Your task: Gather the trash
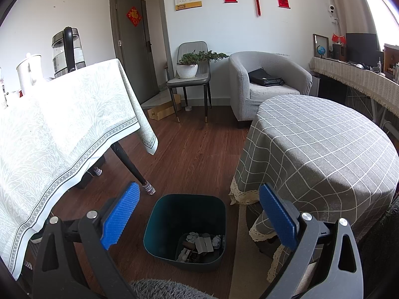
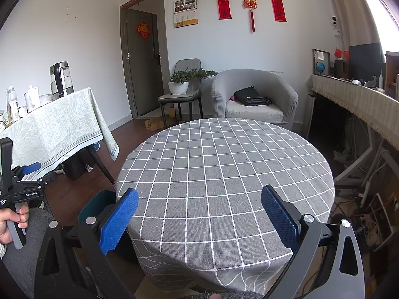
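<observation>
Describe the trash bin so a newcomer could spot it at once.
Find the round table under the grey checked cloth; on the wooden floor between it and the table with the pale leaf-patterned cloth stands the trash bin. It is a dark teal, rounded-square tub, open-topped, with crumpled paper and scraps at the bottom, the only container on the floor there.

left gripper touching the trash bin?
Apart. The left wrist view shows the left gripper open, above the trash bin, bare floor visible between its fingers and the rim.

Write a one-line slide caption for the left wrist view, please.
Open left gripper above a dark bin holding crumpled trash, beside the checked round table.
</observation>
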`<state>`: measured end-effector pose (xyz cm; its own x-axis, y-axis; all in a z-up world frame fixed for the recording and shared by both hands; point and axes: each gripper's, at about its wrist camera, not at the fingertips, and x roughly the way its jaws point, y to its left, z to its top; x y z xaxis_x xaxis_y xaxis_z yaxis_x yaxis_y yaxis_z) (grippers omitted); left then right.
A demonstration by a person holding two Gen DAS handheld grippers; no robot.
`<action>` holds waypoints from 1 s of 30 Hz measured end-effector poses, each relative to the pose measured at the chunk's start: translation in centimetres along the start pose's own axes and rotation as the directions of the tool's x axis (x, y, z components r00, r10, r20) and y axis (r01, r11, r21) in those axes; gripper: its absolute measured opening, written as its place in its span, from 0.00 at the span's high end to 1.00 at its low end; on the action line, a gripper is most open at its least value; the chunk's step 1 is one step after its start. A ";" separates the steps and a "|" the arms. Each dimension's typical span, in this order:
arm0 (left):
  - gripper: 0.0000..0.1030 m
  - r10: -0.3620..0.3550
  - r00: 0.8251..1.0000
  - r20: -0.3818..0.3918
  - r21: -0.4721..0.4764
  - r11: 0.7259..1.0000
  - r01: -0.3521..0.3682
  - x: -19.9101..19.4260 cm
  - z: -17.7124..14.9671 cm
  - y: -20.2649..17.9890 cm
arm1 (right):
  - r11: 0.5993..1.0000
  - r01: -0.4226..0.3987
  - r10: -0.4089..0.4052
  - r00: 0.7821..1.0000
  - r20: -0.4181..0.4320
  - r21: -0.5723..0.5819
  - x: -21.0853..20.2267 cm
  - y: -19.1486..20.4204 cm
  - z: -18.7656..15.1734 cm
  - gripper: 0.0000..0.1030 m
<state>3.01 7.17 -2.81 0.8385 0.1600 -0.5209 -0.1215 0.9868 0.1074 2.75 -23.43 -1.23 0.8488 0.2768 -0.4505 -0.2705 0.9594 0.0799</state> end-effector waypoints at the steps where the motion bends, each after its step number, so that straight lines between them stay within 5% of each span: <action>1: 0.04 0.000 1.000 0.000 0.000 1.000 0.000 0.0 0.0 0.0 | 1.000 0.000 0.000 1.000 0.000 0.000 0.0 0.0 0.0 0.03; 30: 0.04 -0.001 1.000 -0.001 0.004 1.000 0.001 0.1 0.0 0.0 | 1.000 -0.001 0.001 1.000 -0.007 -0.013 0.3 0.3 -0.2 0.03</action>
<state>3.09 7.14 -2.83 0.8379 0.1587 -0.5223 -0.1183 0.9869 0.1101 2.84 -23.04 -1.55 0.8451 0.2772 -0.4571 -0.2773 0.9583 0.0683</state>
